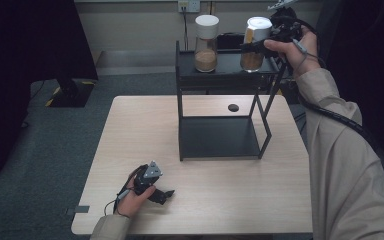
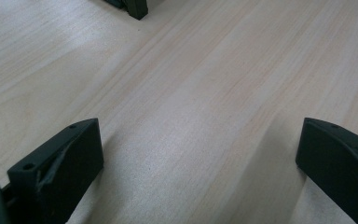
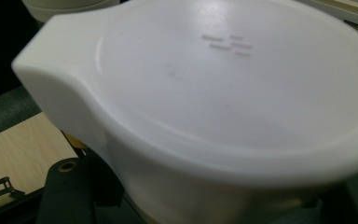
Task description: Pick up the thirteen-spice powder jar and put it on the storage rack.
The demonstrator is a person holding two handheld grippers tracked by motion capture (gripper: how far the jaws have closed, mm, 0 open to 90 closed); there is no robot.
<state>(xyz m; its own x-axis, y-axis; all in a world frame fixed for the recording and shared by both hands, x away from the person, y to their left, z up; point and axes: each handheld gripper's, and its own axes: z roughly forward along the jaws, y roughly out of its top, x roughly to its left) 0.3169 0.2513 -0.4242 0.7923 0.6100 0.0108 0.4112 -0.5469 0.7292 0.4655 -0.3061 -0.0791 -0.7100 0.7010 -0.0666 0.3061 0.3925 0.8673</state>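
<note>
So on my end the right tool (image 1: 250,46) is up at the top tier of the black shelf rack (image 1: 219,135), clamped on the jar with the white lid (image 1: 256,44). That jar looks tilted a bit and sits at the right end of the upper shelf, brownish stuff in the bottom half. In the right gripper view the white lid (image 3: 223,88) is right up against the camera, with a jaw on either side below it. A second jar (image 1: 206,43), same kind, stands upright further left on that same tier, well apart from the one I'm holding. My left tool (image 1: 164,194) is down on the worktop (image 1: 205,190) near the front edge, jaws spread wide with nothing between them, just bare wood (image 2: 191,116).
</note>
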